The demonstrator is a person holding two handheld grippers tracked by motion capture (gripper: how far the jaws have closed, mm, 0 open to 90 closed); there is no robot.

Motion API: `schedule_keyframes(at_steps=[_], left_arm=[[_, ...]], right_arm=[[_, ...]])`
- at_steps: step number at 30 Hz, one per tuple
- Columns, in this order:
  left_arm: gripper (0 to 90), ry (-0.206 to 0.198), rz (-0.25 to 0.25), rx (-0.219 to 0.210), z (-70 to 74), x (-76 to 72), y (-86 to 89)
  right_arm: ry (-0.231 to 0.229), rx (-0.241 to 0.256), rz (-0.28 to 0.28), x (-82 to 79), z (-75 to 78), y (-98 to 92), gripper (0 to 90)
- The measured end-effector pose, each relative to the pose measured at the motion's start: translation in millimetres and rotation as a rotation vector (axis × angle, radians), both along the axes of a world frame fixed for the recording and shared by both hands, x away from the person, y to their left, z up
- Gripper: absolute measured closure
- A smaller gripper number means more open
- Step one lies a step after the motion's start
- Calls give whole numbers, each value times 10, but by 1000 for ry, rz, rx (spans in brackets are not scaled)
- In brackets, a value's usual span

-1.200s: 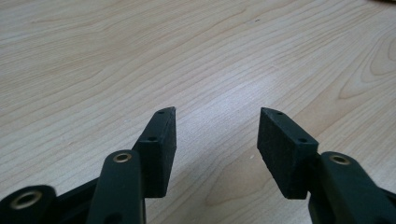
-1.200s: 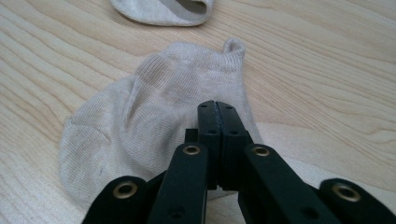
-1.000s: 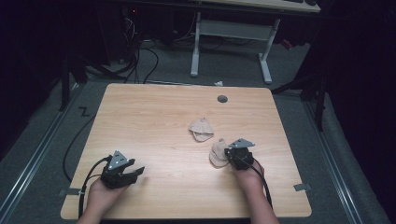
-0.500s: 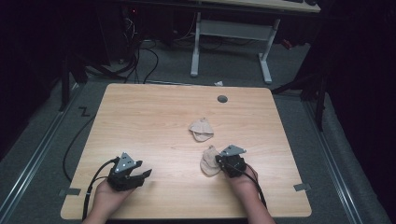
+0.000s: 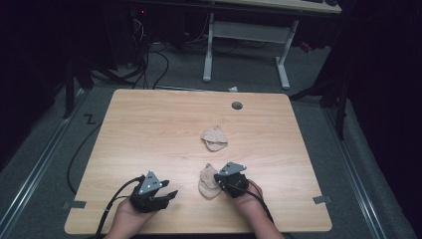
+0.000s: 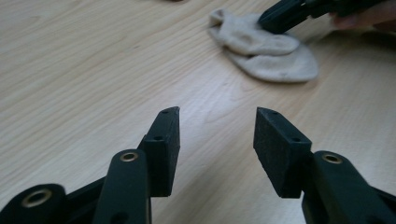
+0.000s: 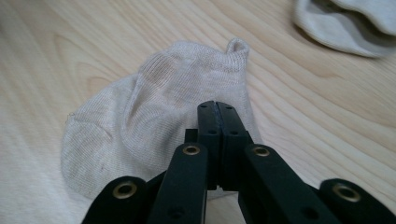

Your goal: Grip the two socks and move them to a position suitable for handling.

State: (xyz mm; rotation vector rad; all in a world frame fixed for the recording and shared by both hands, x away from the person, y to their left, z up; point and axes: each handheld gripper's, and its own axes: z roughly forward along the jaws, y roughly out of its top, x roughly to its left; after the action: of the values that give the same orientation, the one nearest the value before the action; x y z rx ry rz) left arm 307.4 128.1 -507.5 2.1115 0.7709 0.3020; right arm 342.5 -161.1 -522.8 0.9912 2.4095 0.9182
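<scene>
Sock (image 5: 207, 181) is seen from the high view near the table's (image 5: 149, 129) front edge, pinched by the right gripper (image 5: 219, 180); the left gripper (image 5: 166, 196) is held apart. In the left gripper view, jaws gape empty, the sock lying ahead-right. In the right gripper view, jaws are closed on fabric

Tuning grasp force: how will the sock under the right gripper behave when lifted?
The sock looks thin knit and lies flat with folds, so it will likely drape limp. Probably very light. The right gripper is shut on an edge; the ribbed fabric should resist slipping.

2nd sock (image 7: 345, 23) cut off at top edge, blurred.
</scene>
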Motion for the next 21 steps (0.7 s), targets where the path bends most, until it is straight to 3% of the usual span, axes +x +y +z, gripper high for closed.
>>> schedule_keyframes(at_steps=[4,8,13,16,21], left_arm=[[549,13,-31,-20,-5,-63,-112],[637,9,-59,-15,4,-124,-224],[754,36,-72,-37,-26,-166,-355],[778,44,-81,-24,-58,-177,-404],[790,64,-103,35,-144,-194,-475]], right_arm=[[4,1,35,-53,-1,123,896],[4,0,72,-102,-2,235,897],[5,5,110,-159,-8,358,896],[2,4,122,-175,-10,391,897],[0,5,131,-183,-12,426,894]])
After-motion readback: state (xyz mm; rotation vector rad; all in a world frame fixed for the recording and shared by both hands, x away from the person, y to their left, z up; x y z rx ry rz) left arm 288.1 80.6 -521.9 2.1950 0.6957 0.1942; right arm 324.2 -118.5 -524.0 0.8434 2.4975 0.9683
